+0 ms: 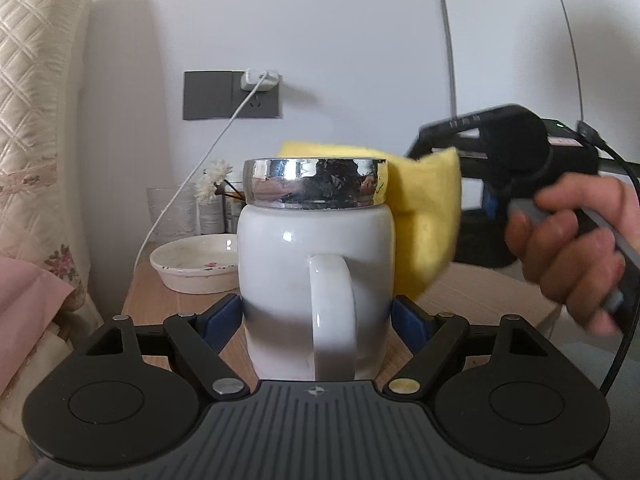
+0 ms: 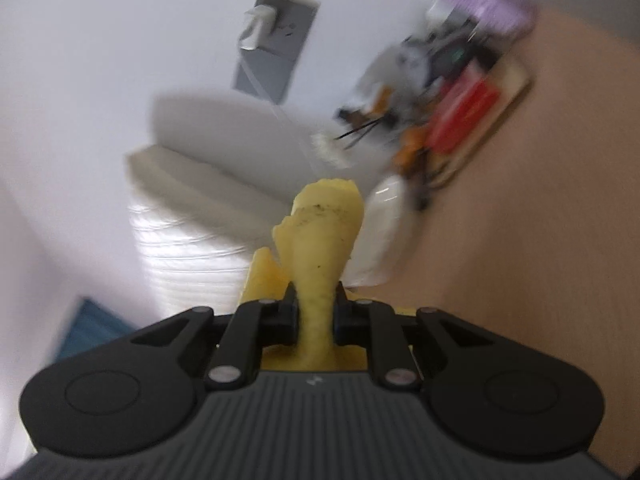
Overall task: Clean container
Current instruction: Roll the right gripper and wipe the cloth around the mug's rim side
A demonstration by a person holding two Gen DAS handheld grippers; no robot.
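Left gripper (image 1: 316, 312) holds its fingers (image 1: 222, 318) wide, pressing the mug's (image 1: 316, 280) sides; right gripper (image 2: 315, 312) clamps the yellow sponge (image 2: 320, 240), gripped by a hand (image 1: 576, 256).

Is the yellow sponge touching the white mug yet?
Cannot tell. In the left wrist view the sponge sits behind the mug and overlaps its right edge, hiding any contact or gap; the right wrist view is blurred.

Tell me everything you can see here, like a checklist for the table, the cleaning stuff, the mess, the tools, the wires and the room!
Surface: wooden tabletop, bare beside the mug.
Job's things: white mug with shiny silver lid, upright; yellow sponge at its side.
Clutter: white dish, glass, white flowers.
Grippers: left tool clamps the mug; right tool pinches the sponge.
Cables: white charger cord from the wall socket; black cable on the right tool.
Surroundings: white wall, quilted cream cushion.
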